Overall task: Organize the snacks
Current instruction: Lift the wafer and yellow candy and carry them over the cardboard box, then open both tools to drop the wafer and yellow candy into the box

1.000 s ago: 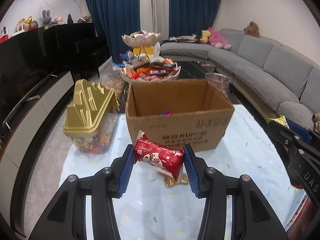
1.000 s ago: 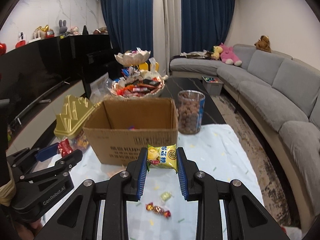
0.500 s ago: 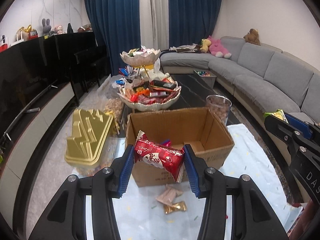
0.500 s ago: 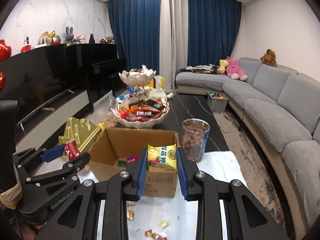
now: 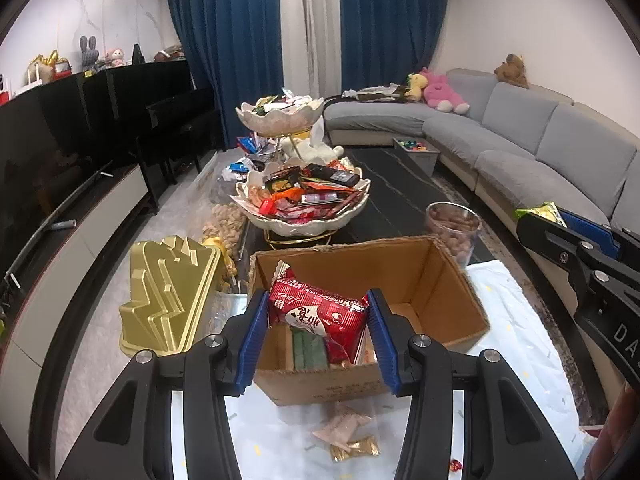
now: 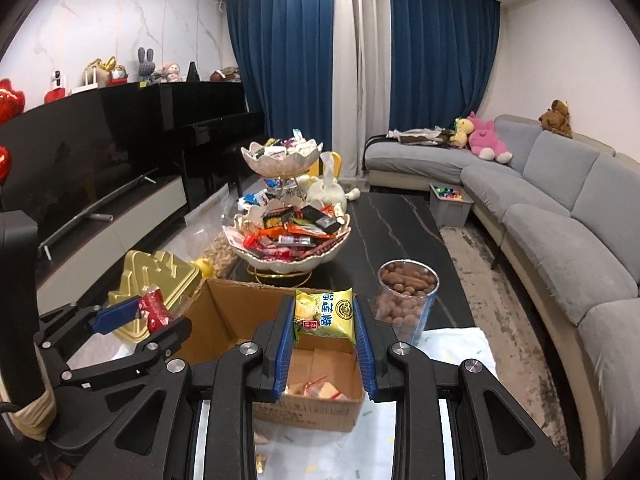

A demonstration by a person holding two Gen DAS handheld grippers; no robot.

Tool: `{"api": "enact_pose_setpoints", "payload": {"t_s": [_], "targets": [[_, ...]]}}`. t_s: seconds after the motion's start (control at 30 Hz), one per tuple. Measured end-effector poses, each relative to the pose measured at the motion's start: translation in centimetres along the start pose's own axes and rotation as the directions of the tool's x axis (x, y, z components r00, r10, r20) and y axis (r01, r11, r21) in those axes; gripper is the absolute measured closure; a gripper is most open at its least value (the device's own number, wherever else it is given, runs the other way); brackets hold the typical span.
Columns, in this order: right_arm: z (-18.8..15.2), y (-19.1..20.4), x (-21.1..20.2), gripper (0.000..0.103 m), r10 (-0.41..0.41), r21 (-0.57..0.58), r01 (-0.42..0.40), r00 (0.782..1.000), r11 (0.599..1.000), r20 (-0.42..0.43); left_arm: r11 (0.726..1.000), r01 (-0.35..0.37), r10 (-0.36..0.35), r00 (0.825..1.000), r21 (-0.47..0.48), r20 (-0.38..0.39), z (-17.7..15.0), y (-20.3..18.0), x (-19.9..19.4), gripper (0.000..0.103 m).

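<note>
Over the box: we hold both grippers above the open cardboard box (image 5: pixel 436 280), which stands on the cloth-covered surface (image 5: pixel 516 320).
Left gripper (image 5: pixel 318 336): our jaws are clamped on a red snack packet (image 5: pixel 318 314), held flat between the blue pads, over the near left part of the box.
Right gripper (image 6: pixel 325 332): our jaws are clamped on a yellow candy packet (image 6: pixel 326 314), held upright over the near right part of the box.
Box contents: we see green and tan wrapped pieces (image 5: pixel 306 348) on the floor of the box in the left view, and pale wrapped sweets (image 6: pixel 320 390) in the right view.
Loose sweets: a pink wrapper (image 5: pixel 342 426) and a gold one (image 5: pixel 354 450) lie on the cloth just in front of the box.
Left of the box: a gold lid (image 5: pixel 168 300) sits on a clear container, just beside the box.
Behind the box: a two-tier dish (image 5: pixel 302 204) heaped with wrapped snacks stands on the dark stone top.
Right of the box: a clear tub of brown nuts (image 6: pixel 408 300) stands near its far right corner.
Cross view: each gripper shows at the edge of the other's camera, with its packet in the jaws.
</note>
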State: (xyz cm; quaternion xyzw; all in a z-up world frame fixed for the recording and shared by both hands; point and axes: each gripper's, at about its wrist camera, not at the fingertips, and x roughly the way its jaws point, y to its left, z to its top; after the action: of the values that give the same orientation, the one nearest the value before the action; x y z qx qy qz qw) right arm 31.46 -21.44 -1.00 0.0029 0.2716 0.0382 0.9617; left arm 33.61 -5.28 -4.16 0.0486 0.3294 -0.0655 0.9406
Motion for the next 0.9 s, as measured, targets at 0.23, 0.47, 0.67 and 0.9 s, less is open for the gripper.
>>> {"api": "enact_pose_setpoints", "payload": {"t_s": [0.23, 0.47, 0.67, 0.9], "targets": [[0.4, -0.1, 3.3, 0.073, 0.009, -0.004, -0.009, 0.999, 1.000, -0.046, 1.000, -0.007, 0.007, 1.000, -0.005, -0.027, 0.8, 0.6, 2.7, 0.055], [0.5, -0.2, 6.0, 0.073, 0.017, -0.014, -0.019, 0.996, 1.000, -0.090, 1.000, -0.007, 0.006, 0.998, -0.012, -0.061, 1.1, 0.9, 5.1, 0.055], [0.7, 0.0, 7.7, 0.073, 0.018, -0.039, -0.022, 0.992, 0.999, -0.121, 1.000, -0.003, 0.002, 0.996, -0.013, -0.086, 1.0, 1.2, 6.7, 0.055], [0.6, 0.0, 9.0, 0.073, 0.028, -0.039, -0.034, 0.987, 0.999, -0.156, 1.000, -0.002, 0.001, 0.994, -0.005, -0.112, 0.6, 1.2, 7.6, 0.048]]}}
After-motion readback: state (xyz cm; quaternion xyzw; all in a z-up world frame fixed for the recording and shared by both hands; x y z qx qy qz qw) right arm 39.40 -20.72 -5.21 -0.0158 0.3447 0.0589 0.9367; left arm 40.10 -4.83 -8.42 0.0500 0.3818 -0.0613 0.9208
